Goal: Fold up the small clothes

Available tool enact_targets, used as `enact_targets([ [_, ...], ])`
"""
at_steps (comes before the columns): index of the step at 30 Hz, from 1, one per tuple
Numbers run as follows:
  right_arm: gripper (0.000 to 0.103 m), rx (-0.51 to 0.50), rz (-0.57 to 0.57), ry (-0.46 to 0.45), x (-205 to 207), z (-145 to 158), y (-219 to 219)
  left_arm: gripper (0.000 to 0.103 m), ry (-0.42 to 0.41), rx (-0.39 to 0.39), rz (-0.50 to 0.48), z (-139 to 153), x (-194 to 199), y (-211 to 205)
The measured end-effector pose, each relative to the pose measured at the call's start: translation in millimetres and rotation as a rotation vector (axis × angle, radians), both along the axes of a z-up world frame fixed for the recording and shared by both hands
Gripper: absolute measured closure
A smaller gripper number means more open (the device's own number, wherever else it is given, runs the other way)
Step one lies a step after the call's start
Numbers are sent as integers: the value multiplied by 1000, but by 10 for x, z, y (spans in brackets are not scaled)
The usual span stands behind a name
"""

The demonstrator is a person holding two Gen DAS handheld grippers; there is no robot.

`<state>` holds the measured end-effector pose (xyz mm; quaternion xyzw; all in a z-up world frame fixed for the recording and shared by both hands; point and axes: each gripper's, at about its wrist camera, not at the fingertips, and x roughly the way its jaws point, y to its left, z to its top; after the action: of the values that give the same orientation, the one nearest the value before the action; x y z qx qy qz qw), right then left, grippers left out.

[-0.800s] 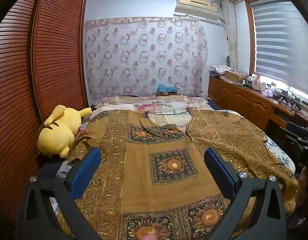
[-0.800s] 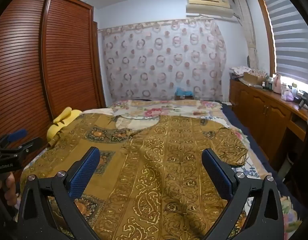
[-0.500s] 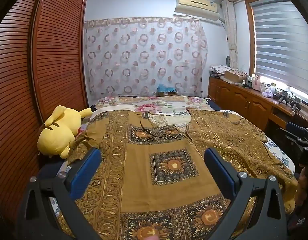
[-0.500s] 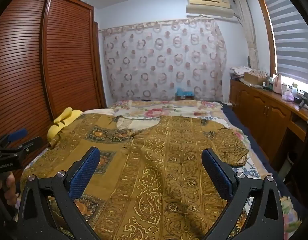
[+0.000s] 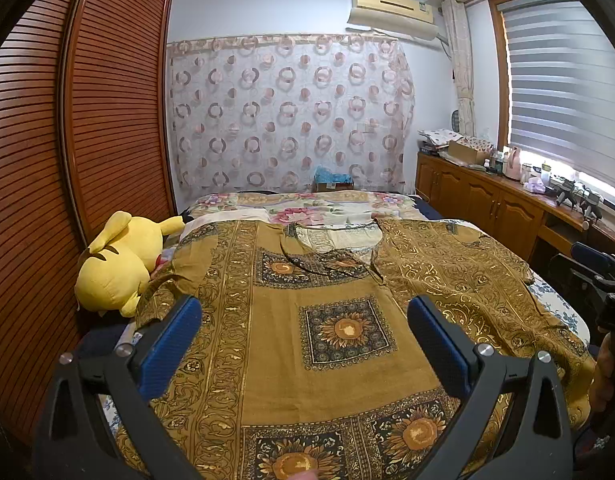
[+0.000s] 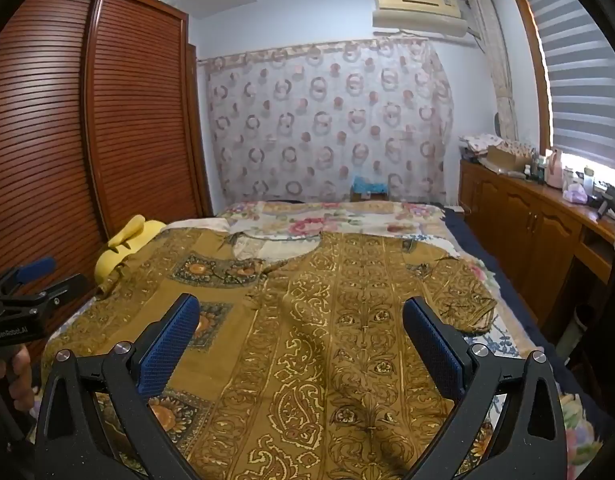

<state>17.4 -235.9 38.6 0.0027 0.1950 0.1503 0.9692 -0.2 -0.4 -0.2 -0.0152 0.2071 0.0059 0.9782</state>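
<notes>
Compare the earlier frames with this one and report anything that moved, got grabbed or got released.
Nothing visibly changed. The left gripper and right gripper are open above the brown patterned garment, gripping nothing; the garment lies spread on the bed, the yellow plush toy beside it.

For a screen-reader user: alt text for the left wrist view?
The open left gripper hovers over a mustard patterned garment spread flat on a bed. A yellow plush toy lies at its left edge, beside a louvred wardrobe.

2 wrist views above 1 bed (image 5: 563, 304)
</notes>
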Motion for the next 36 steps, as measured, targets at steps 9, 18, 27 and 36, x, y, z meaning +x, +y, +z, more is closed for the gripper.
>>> enact_targets([
  [9,0,1,0,0,1,3,-3,0,1,1,-1,0,0,0],
  [18,0,1,0,0,-1,7,-8,0,-1,3,-2,-25,10,4],
  [27,0,2,1,0,-3,4,-7,0,-5,5,-3,-10,-7,31],
  [36,0,3,1,0,-4,4,-9,0,-6,7,-2,-10,-9,24],
])
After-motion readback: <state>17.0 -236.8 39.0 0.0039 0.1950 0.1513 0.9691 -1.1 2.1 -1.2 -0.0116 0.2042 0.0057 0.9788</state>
